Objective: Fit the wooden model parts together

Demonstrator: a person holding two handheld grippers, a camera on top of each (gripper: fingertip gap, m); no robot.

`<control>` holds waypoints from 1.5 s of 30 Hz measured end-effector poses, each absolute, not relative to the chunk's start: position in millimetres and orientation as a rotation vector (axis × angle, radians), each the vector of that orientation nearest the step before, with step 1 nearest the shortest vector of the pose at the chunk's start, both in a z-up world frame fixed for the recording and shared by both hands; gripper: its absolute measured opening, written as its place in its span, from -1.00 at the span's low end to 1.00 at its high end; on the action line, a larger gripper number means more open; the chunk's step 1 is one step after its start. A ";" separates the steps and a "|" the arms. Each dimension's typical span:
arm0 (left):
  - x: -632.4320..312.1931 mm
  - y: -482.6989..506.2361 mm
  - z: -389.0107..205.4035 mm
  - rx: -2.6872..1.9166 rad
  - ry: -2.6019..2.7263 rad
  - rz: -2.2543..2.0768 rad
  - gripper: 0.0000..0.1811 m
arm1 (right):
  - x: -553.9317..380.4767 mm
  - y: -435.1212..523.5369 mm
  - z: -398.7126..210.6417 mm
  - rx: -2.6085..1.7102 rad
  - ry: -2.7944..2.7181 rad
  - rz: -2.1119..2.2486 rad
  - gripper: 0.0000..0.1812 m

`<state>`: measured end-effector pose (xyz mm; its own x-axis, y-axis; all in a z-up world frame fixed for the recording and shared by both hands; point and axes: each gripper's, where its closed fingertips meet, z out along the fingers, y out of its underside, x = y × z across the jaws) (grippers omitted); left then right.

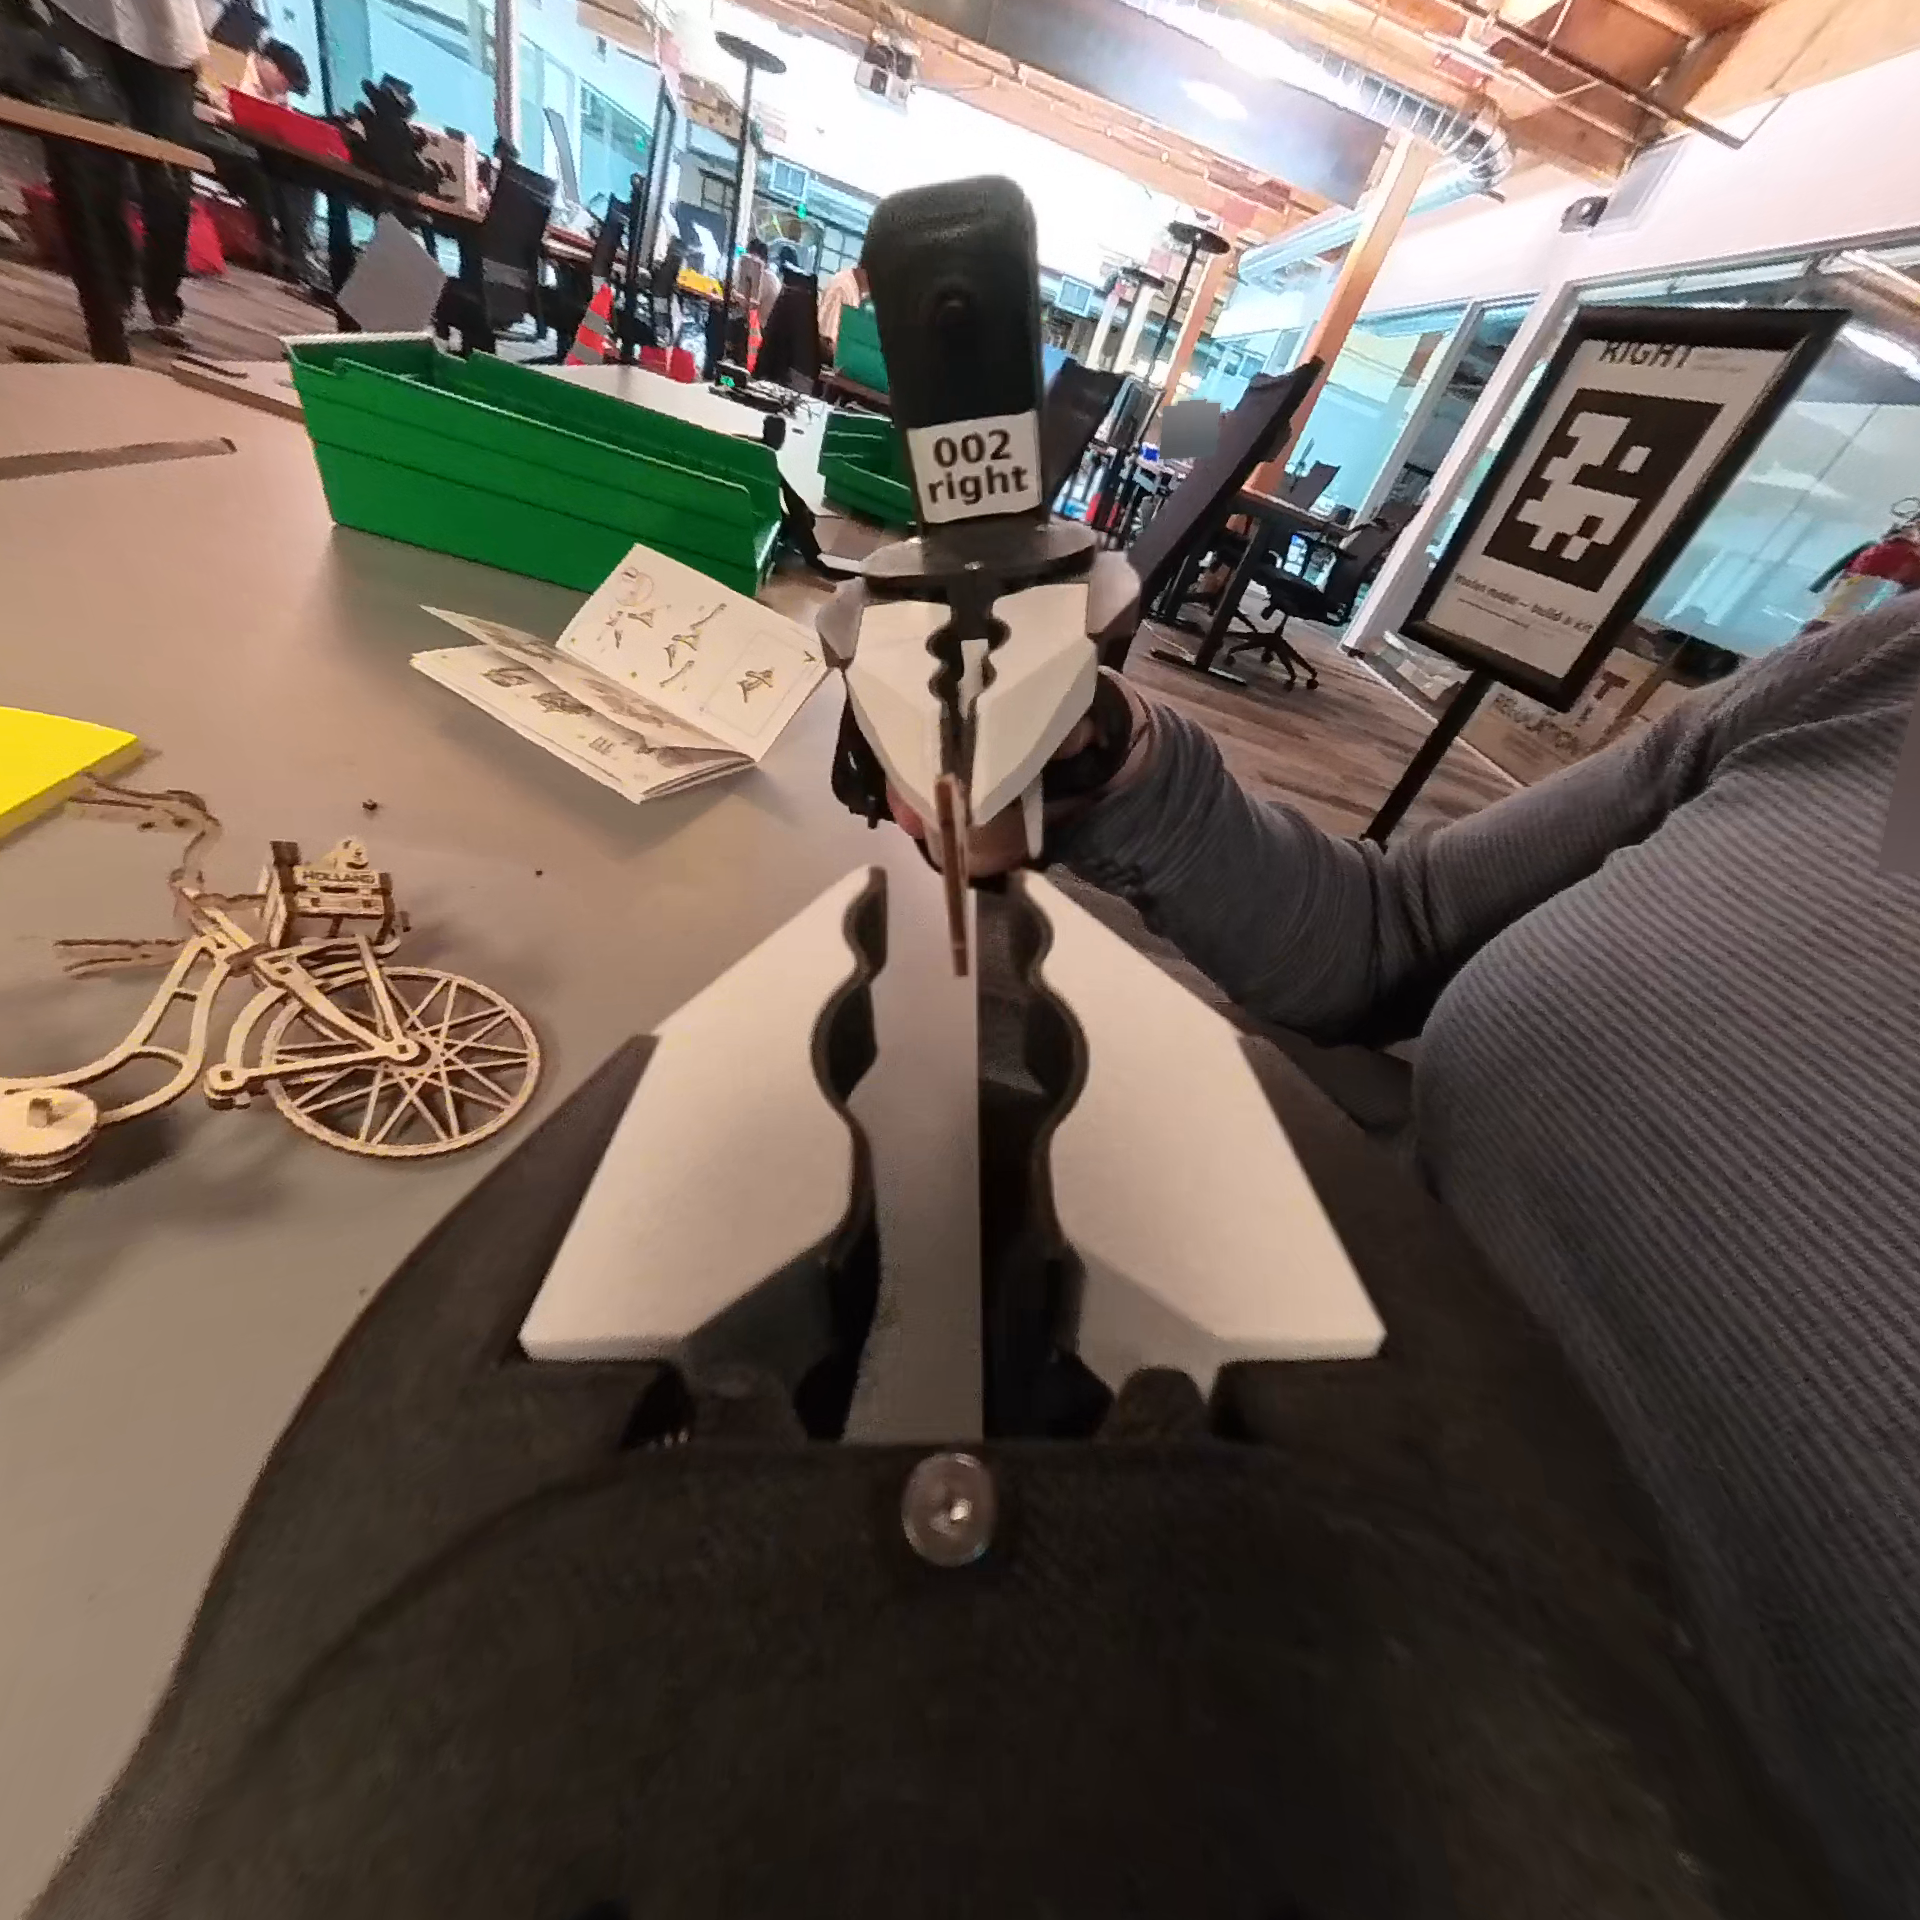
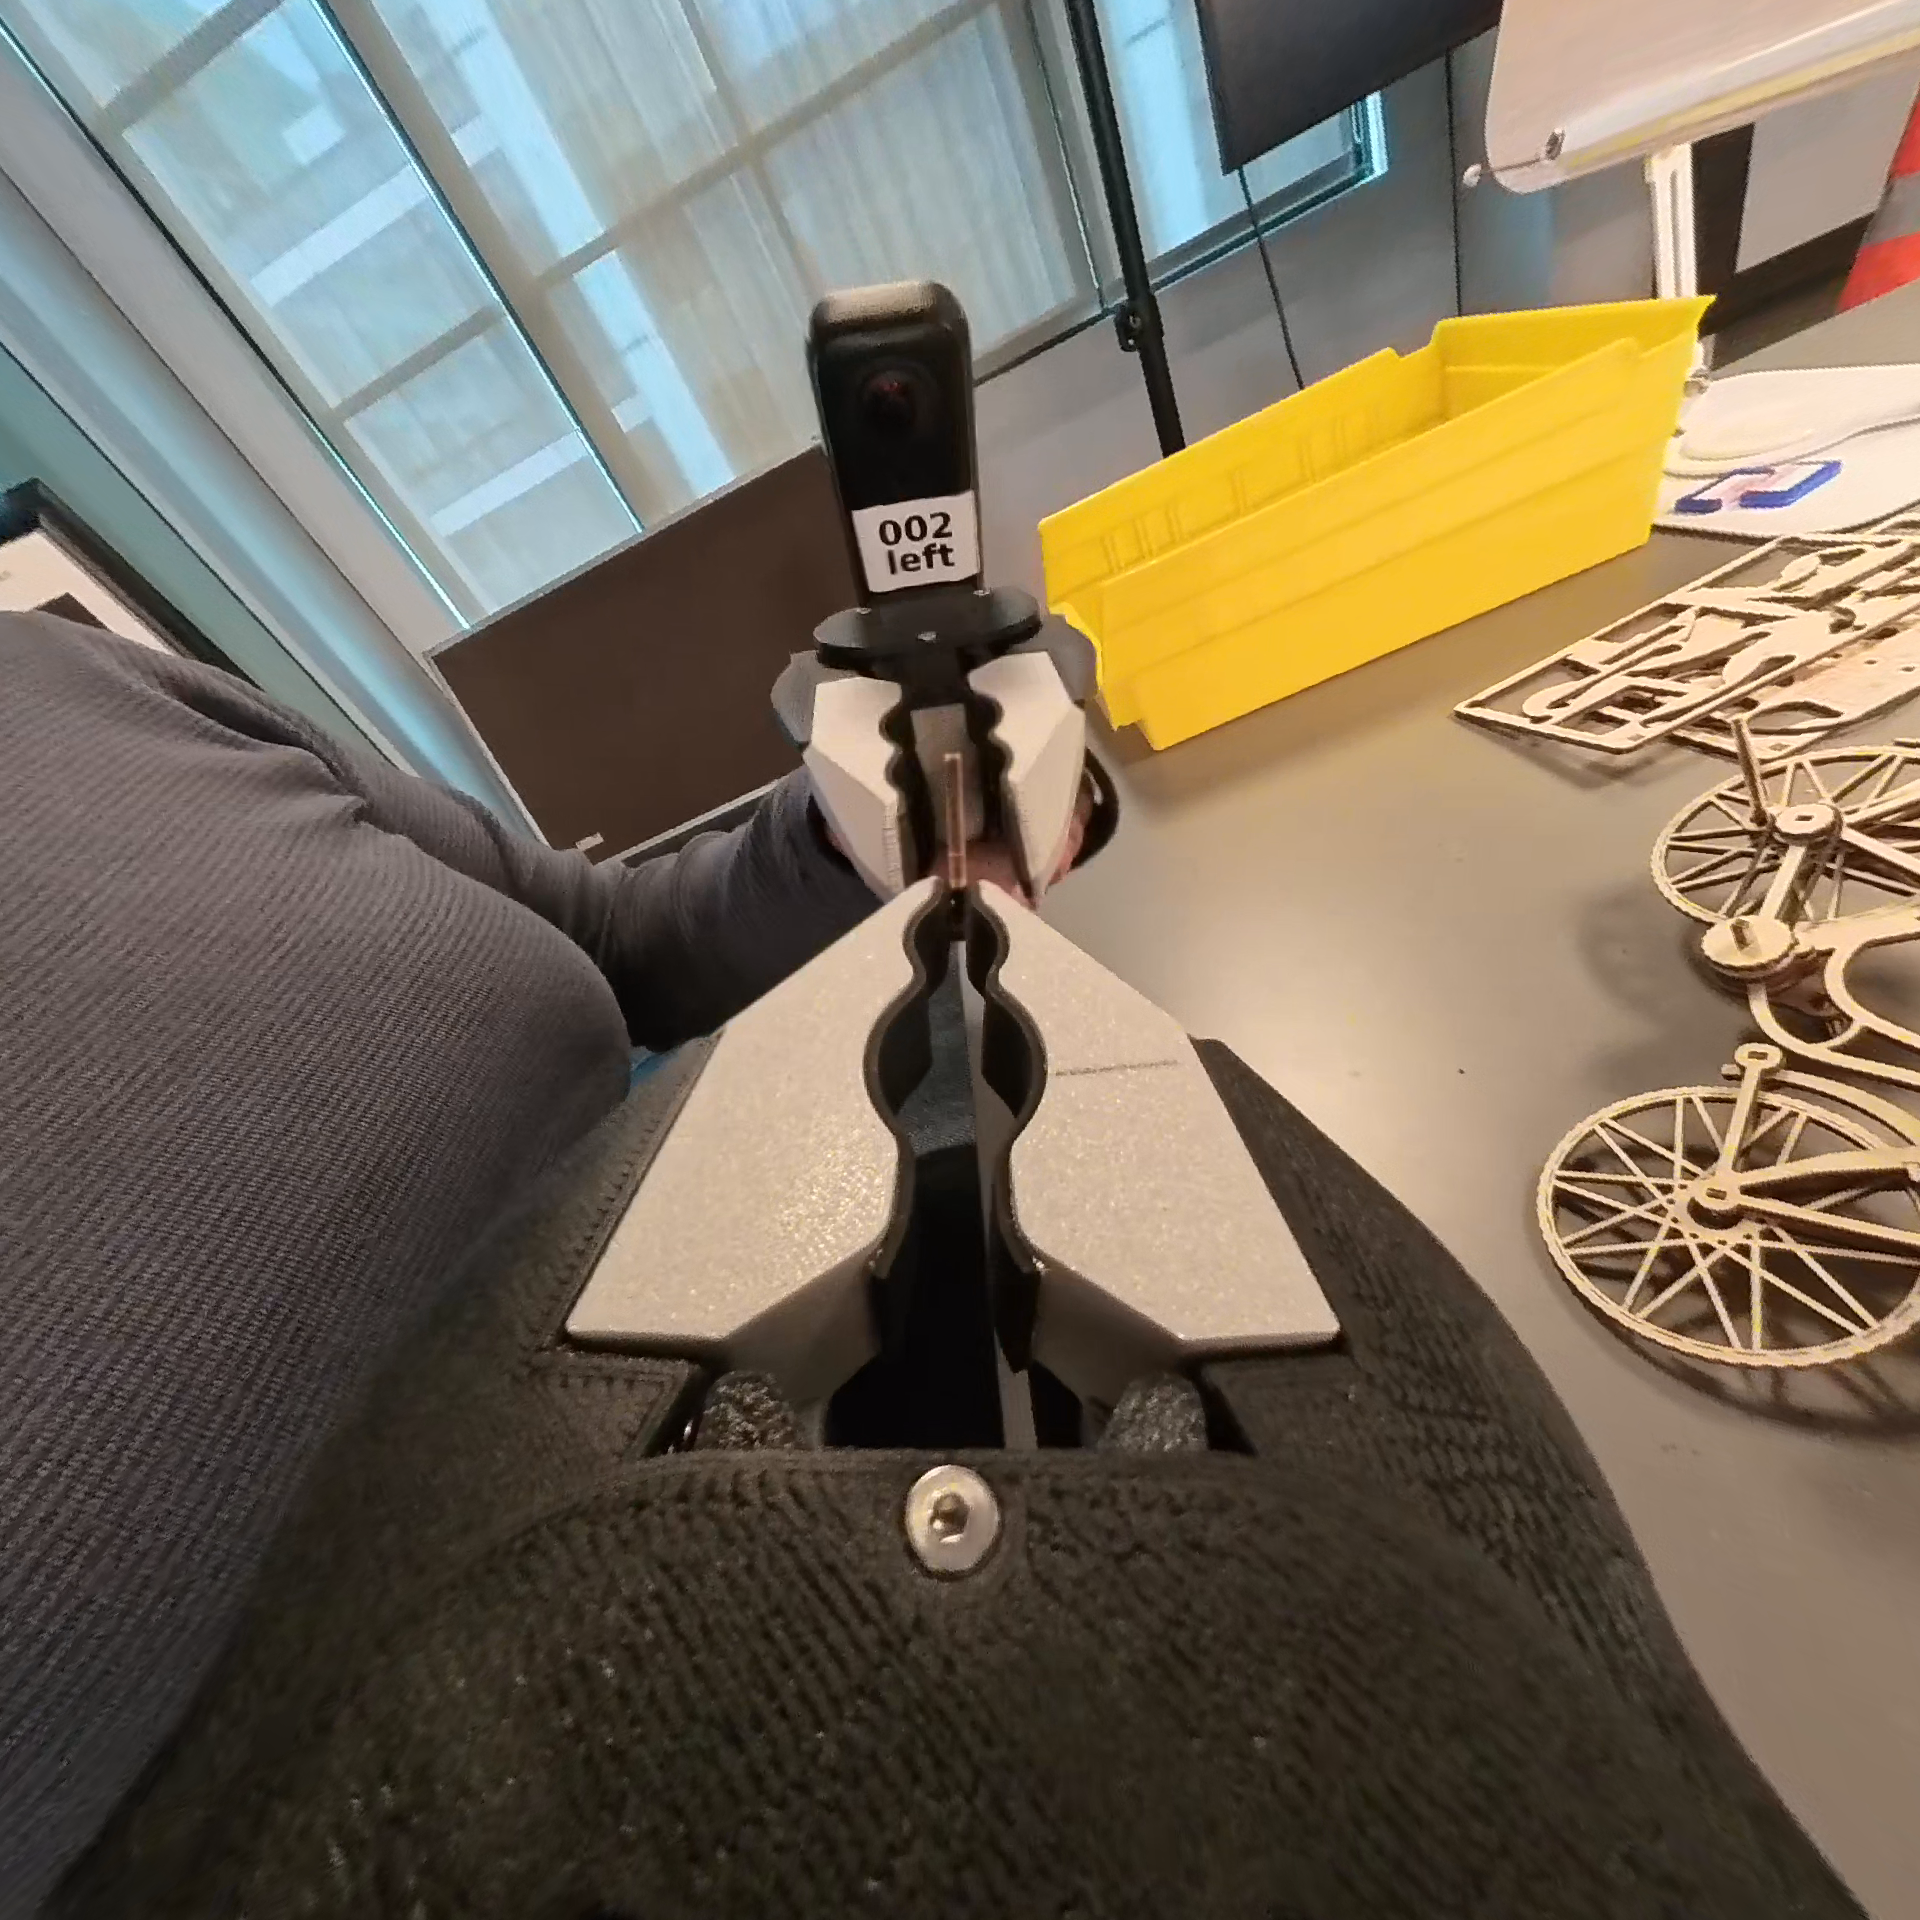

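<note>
My right gripper (image 2: 954, 906) is shut on a thin wooden strip (image 2: 952, 821) at its very tips. The strip sticks out forward, edge-on, into the gap between the fingers of my left gripper (image 2: 951, 821), which faces it. In the left wrist view my left gripper (image 1: 951, 883) is open, and the strip (image 1: 954, 920) reaches in between its tips from the right gripper (image 1: 951, 821) opposite. Both grippers are held in the air at the table's near edge. A partly built wooden bicycle model (image 1: 312, 1018) lies flat on the grey table to the side; it also shows in the right wrist view (image 2: 1766, 1195).
Laser-cut wooden part sheets (image 2: 1714, 665) lie beyond the bicycle. A yellow bin (image 2: 1351, 582) stands behind them. An open instruction booklet (image 1: 623, 675) and stacked green bins (image 1: 520, 468) sit farther back. A framed sign on a stand (image 1: 1600, 499) stands off the table. A person's grey sleeves hold both grippers. My two grippers' fingertips are within a few centimetres of each other. Left tips and right tips are each some 20 cm from the partly built wooden bicycle model (image 1: 312, 1018). It is also in sight in the right wrist view (image 2: 1808, 1127).
</note>
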<state>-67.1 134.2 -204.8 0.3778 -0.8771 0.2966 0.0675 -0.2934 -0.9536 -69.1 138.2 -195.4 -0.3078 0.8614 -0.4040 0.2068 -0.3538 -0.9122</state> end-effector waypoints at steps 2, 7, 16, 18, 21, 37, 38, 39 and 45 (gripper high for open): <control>-64.3 134.8 -204.9 -1.578 0.741 -1.135 -0.79 | -69.6 137.2 -196.7 -1.428 -1.387 1.695 -1.00; -60.1 132.2 -203.8 -1.556 0.751 -1.196 -0.96 | -70.4 133.3 -198.3 -1.419 -1.418 1.685 -1.00; -66.1 131.7 -220.6 -1.615 0.797 -1.079 -0.98 | -56.5 171.0 -233.5 -1.610 -1.504 1.318 -0.78; -69.0 133.6 -228.2 -1.649 0.798 -1.033 -0.98 | -39.0 187.5 -272.0 -1.797 -1.648 1.023 -0.86; -69.6 136.9 -236.3 -1.692 0.774 -1.019 -0.98 | -16.5 196.8 -319.8 -1.953 -1.881 0.653 -0.87; -74.6 139.5 -259.1 -1.793 0.727 -1.107 -0.98 | -35.8 199.8 -340.7 -1.941 -1.974 0.634 -0.95; -74.5 139.6 -260.1 -1.795 0.728 -1.108 -0.98 | -36.0 199.6 -340.9 -1.945 -1.972 0.636 -0.95; -74.5 139.9 -261.2 -1.798 0.729 -1.107 -0.98 | -36.4 199.7 -340.6 -1.945 -1.969 0.635 -0.95; -75.8 139.9 -266.3 -1.817 0.738 -1.095 -0.98 | -30.9 202.6 -333.4 -1.954 -1.967 0.600 -0.82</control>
<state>-75.8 139.9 -266.3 0.4383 -0.8125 0.3843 -0.0512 -0.4494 -0.8919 -30.9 202.6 -333.4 -0.0268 0.9967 -0.0764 0.8698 -0.0144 -0.4931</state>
